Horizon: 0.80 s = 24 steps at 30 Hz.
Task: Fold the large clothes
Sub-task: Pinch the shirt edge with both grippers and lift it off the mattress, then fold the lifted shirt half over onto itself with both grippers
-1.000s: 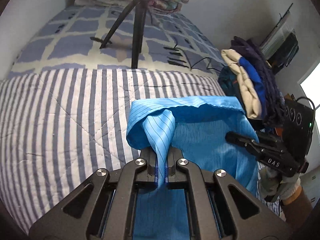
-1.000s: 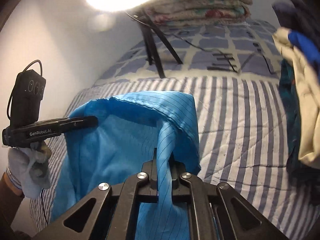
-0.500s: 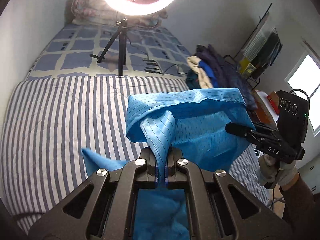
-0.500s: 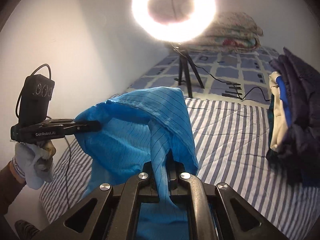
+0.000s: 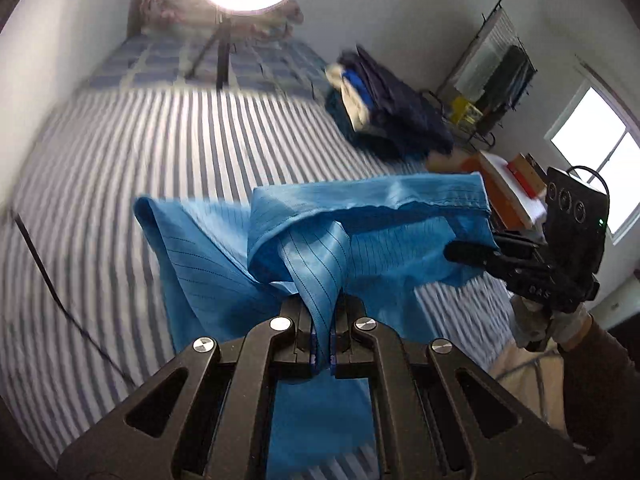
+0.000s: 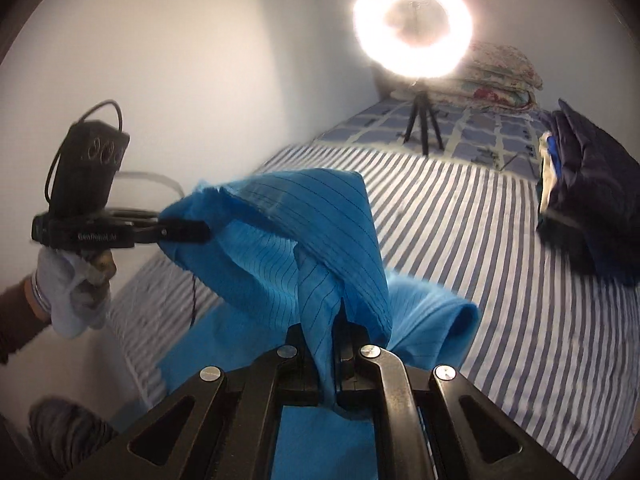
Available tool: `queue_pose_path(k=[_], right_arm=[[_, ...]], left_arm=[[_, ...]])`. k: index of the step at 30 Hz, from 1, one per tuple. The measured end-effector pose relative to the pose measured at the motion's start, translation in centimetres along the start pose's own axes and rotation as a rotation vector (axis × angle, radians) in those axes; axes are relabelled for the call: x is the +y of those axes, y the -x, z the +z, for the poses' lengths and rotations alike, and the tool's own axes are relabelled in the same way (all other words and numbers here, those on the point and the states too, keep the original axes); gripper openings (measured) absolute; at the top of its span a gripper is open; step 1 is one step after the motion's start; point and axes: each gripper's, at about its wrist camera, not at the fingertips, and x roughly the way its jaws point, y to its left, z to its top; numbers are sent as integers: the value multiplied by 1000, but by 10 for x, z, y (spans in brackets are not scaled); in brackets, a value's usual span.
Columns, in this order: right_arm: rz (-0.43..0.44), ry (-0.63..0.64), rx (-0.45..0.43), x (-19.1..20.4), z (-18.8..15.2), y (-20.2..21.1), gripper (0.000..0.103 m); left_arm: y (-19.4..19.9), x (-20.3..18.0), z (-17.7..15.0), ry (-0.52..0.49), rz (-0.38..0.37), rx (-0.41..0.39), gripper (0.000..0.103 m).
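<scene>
A small bedroom with pale walls holds a bed covered by a blue-and-white striped quilt point(image 5: 168, 160), which fills the space ahead of both sets of fingers. Beyond the fingers, at the far end of the bed, a glowing ring light point(image 6: 414, 26) stands on a black tripod point(image 6: 422, 128) in front of a stack of folded floral quilts point(image 6: 500, 76).

The bright blue pinstriped garment of thin fabric point(image 5: 360, 224) hangs in the air above the quilt, stretched between the two tools. The left gripper point(image 5: 322, 322) is clamped on a gathered fold of the garment, the cloth rising straight out from between its closed black fingers and draping to the left of them. In the left wrist view, the right gripper point(image 5: 472, 250) appears to the right of the fingers, biting the far hemmed corner of the same garment and carried in a white-gloved hand point(image 5: 548, 320).

From the right wrist view, the right gripper point(image 6: 334, 330) has its fingers pressed together on another bunched fold, with loose blue cloth spilling down to either side. To the left of those fingers the left gripper point(image 6: 188, 232) pinches the garment's other corner, held by a white-gloved hand point(image 6: 76, 292).

To the right of the fingers, a pile of dark navy, cream and blue clothes point(image 6: 584, 196) sits on the quilt. A bright window point(image 5: 600, 156) lights the far right wall.
</scene>
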Motion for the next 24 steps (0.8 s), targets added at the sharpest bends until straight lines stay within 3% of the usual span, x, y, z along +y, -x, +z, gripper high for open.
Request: queue_pose_path(k=[6,11,14,17,20,21,22,24], right_arm=[[26,-75,58,14,-69,-5,1],[-2,-60,105,22,-103,-11,1],[-2,-70,110,20,-118,-2,11],[32,-74,95,19,-136,20,26],[57,-67,85,13,-153,46,30],[63,-94,76,7,-157,55,32],[60,-134,61,-1,-161,62,35],[62,-214,23,-14,-162,68,56]], left_arm=[[-13,1,-78,47,4,90,1],[-14,2,-112,66,-14,114,1],[-3,2,-130,50,-9,103,2],[21,7,-146,64,-39,86,19],[58,18,-156,106,-66,16,47],[66,24,-157,130,-65,-5,61],[73,33,-158,159,-69,-24,66],[73,55,-150,241,-55,-38,66]])
